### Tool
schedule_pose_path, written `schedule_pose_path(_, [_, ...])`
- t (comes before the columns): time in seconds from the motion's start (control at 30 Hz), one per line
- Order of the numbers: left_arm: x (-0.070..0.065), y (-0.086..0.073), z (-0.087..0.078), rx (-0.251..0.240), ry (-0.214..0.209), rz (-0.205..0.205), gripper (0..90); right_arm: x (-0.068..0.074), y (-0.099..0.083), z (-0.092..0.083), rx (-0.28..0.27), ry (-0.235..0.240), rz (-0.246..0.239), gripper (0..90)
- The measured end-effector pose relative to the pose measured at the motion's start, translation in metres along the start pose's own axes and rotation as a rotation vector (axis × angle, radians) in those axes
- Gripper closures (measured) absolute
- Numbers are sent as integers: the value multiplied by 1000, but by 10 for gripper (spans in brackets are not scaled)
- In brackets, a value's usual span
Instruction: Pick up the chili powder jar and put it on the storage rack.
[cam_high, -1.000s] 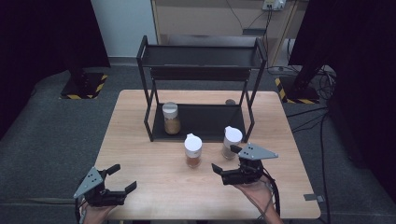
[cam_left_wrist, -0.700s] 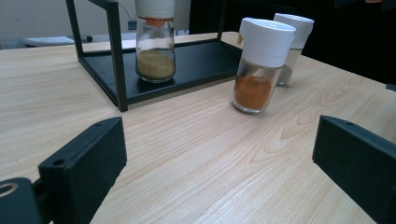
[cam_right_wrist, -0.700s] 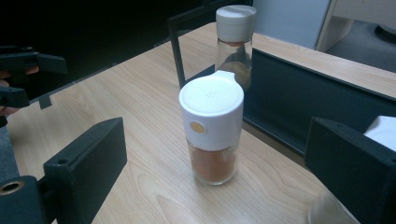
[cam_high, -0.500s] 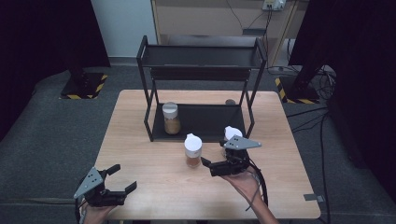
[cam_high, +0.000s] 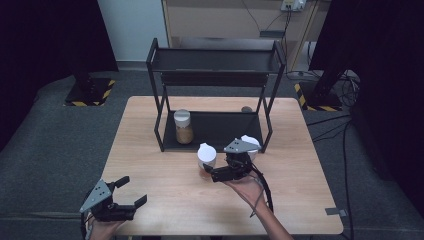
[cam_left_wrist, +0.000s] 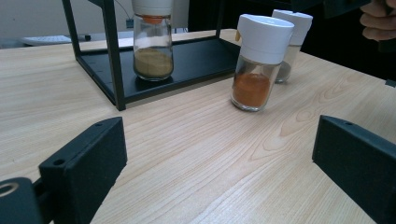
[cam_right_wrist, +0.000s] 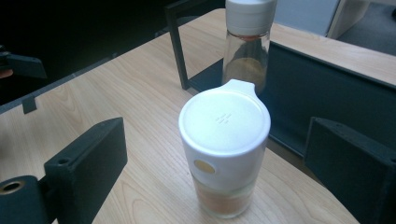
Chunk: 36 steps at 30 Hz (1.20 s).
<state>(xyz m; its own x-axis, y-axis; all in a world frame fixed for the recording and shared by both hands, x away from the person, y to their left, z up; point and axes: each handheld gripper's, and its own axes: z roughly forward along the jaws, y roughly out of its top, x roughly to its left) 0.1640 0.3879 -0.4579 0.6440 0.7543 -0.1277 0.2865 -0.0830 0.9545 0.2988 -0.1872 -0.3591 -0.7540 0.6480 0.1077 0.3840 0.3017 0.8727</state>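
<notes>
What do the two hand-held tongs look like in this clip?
Both the left tongs and right tongs are black, each with two blocky jaws and a grey three-cornered plate on top. A dark cable trails from the right one. Forearms are bare.

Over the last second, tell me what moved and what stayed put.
The right tool moved forward and left, and now stands open around the orange spice jar without gripping it. The left tool, the jar on the rack and the third jar stayed put.
</notes>
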Motion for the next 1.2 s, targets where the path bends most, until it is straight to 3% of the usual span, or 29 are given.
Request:
schedule_pose_path(0.57, [0, 0, 0, 4, -4, 2, 21, 7, 1, 47, 61, -29, 9, 88])
schedule_pose_path(0.87, [0, 0, 1, 5, -5, 2, 21, 9, -1, 61, 73, -61, 17, 113])
schedule_pose_path(1.07, [0, 0, 1, 4, -5, 1, 21, 11, -1, 65, 76, -73, 17, 180])
schedule_pose_path(1.2, [0, 0, 1, 3, -5, 2, 21, 19, -3, 66, 65, -108, -12, 296])
